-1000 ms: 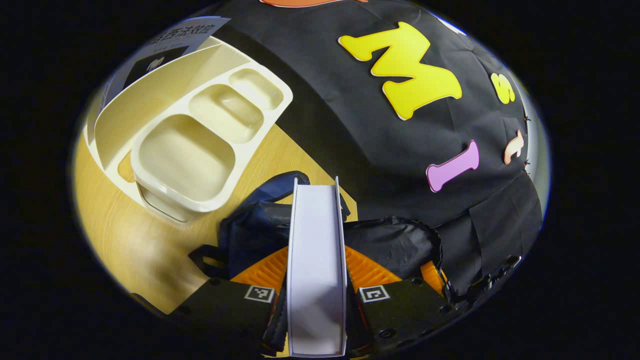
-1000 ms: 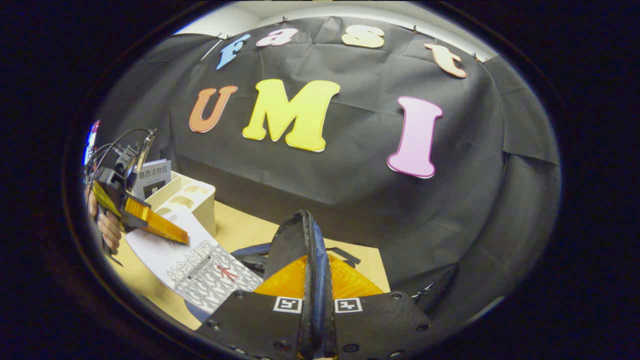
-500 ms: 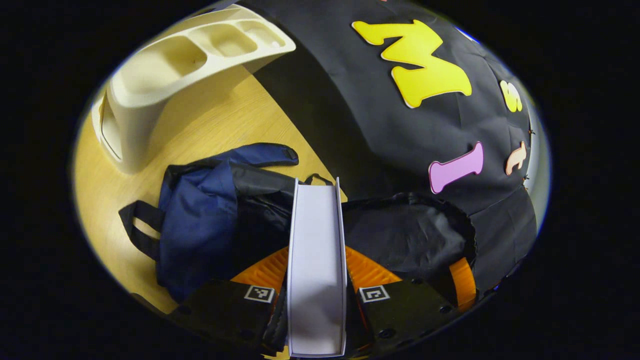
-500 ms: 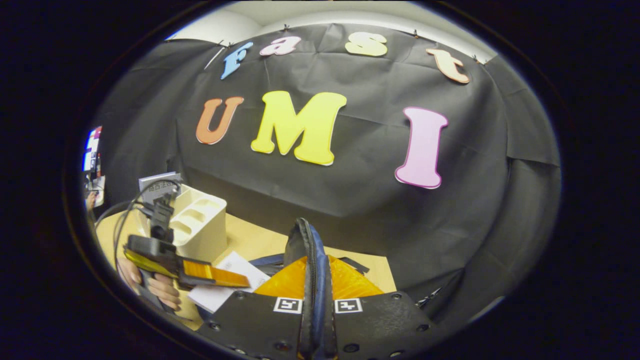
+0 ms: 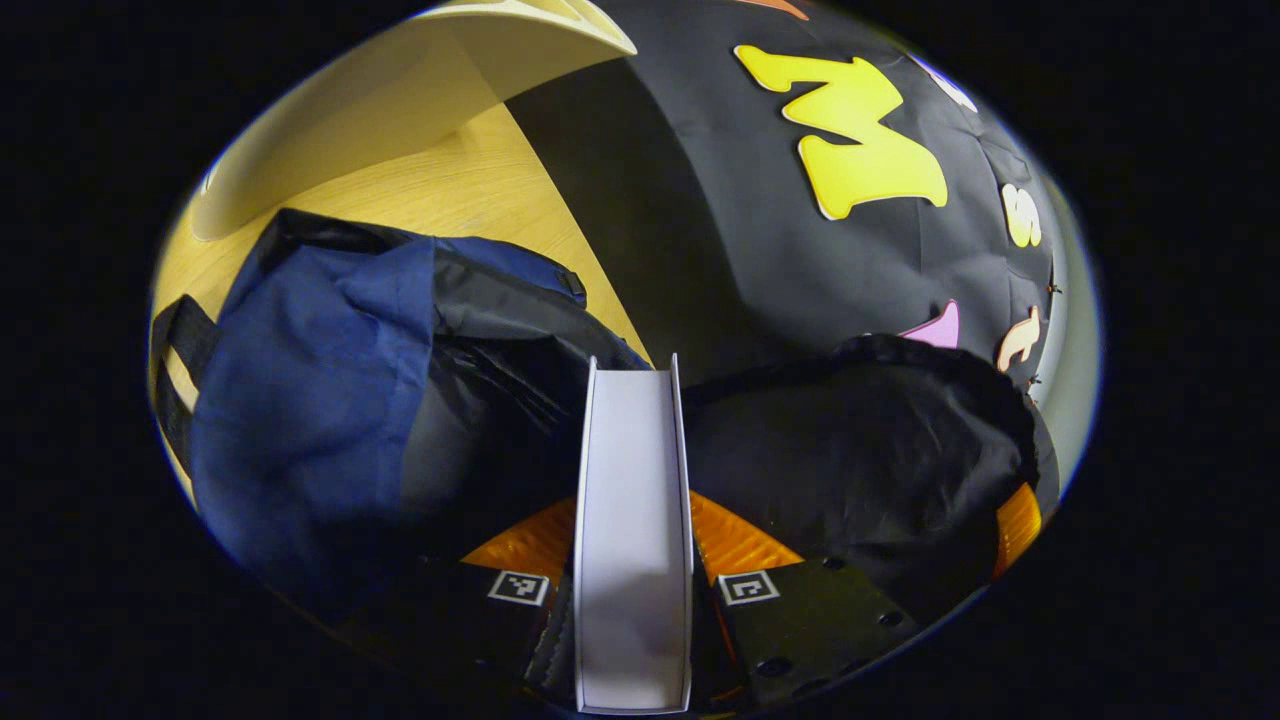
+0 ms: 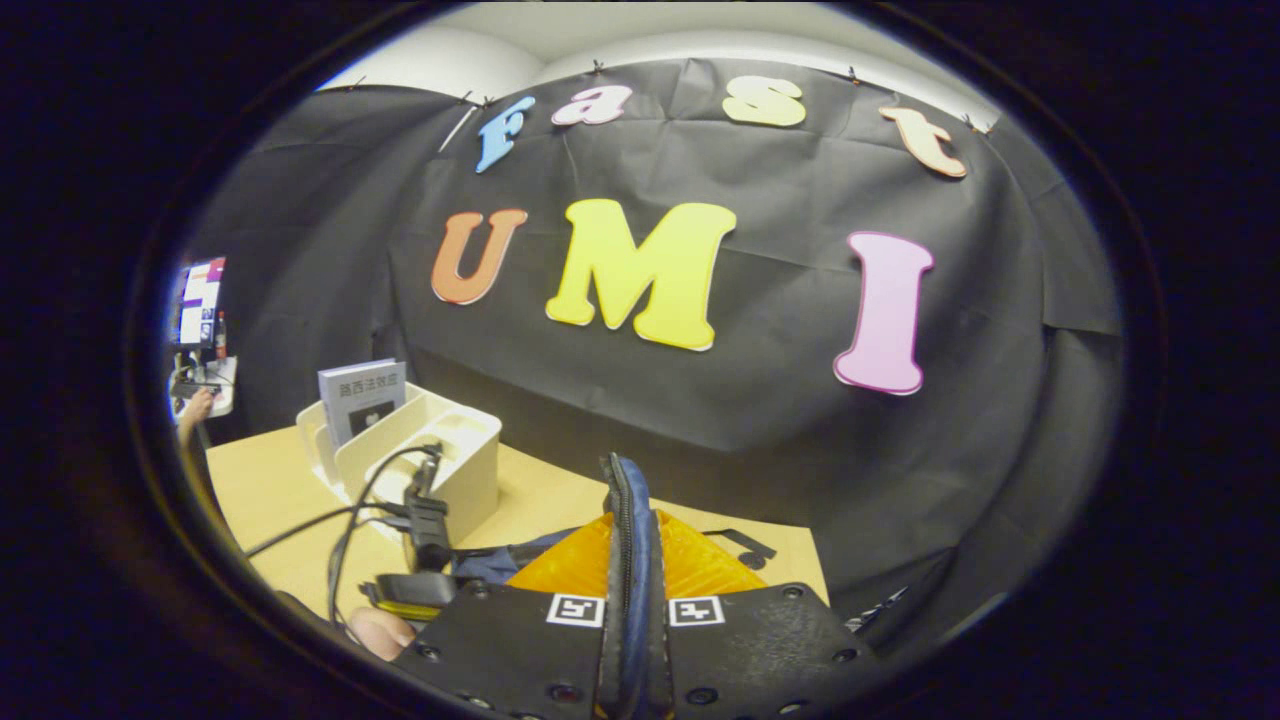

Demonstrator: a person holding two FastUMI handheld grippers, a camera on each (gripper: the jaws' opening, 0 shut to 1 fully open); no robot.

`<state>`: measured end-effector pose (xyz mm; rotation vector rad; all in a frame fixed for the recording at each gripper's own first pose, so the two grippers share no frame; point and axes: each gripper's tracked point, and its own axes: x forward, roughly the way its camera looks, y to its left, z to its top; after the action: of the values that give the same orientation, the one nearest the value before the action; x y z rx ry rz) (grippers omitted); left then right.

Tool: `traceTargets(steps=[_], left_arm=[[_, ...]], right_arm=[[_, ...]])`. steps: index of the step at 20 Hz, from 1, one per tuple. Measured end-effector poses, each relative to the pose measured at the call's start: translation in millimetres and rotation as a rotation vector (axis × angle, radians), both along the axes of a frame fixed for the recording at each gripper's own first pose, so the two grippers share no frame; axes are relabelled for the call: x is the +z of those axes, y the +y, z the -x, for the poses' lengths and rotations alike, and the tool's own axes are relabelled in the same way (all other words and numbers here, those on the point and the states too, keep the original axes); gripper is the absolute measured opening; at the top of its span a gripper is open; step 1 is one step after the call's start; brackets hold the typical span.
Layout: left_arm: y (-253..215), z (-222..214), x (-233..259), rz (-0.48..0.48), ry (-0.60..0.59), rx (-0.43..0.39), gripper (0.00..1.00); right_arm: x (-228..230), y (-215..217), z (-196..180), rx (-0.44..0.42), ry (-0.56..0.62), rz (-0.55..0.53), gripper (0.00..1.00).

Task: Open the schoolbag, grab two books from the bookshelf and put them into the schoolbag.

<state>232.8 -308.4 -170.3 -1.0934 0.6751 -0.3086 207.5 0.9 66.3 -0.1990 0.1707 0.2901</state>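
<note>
So my left gripper (image 5: 632, 560) has its fingers clamped on the white book (image 5: 632, 520), one on each cover, page edges facing the camera smack in the lower middle of the left gripper view. The schoolbag (image 5: 330, 400) sprawls across the left and lower half of that view, blue fabric on the left, dark lining around the book's far end. I can't tell if the book is past the opening. The cream bookshelf (image 5: 420, 90) sits in the upper left, on the wooden table (image 5: 470, 190).

In the right gripper view, my right gripper (image 6: 632, 610) has its fingers pinched tight on the bag's zipper edge (image 6: 628, 530), which stands upright in the bottom centre. Left of centre there, the bookshelf (image 6: 440, 460) holds one upright book (image 6: 362, 398) in its rear slot.
</note>
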Motion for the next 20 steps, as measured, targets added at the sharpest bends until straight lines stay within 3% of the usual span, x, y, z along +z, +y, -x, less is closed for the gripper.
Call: traceTargets(steps=[6,7,11,14,20], left_arm=[[-12.4,-2.1,-12.8,-0.003,-0.001,-0.028,0.47],[-11.2,-0.8,-15.2,-0.015,0.002,-0.031,0.43],[7.7,6.4,-35.8,-0.157,0.045,-0.058,0.69],[25.7,14.3,-46.0,-0.246,0.078,-0.068,0.75],[62.8,38.2,-33.6,-0.496,-0.020,-0.098,0.81]], right_arm=[[-4.2,1.2,0.4,0.011,0.004,-0.076,0.09],[-6.8,-1.7,-0.8,0.003,0.005,-0.081,0.09],[-24.1,-16.5,-5.1,-0.044,0.023,-0.092,0.09],[-36.3,-20.4,-5.0,-0.058,0.037,-0.112,0.09],[-55.7,-30.8,-4.1,-0.100,0.056,-0.118,0.09]])
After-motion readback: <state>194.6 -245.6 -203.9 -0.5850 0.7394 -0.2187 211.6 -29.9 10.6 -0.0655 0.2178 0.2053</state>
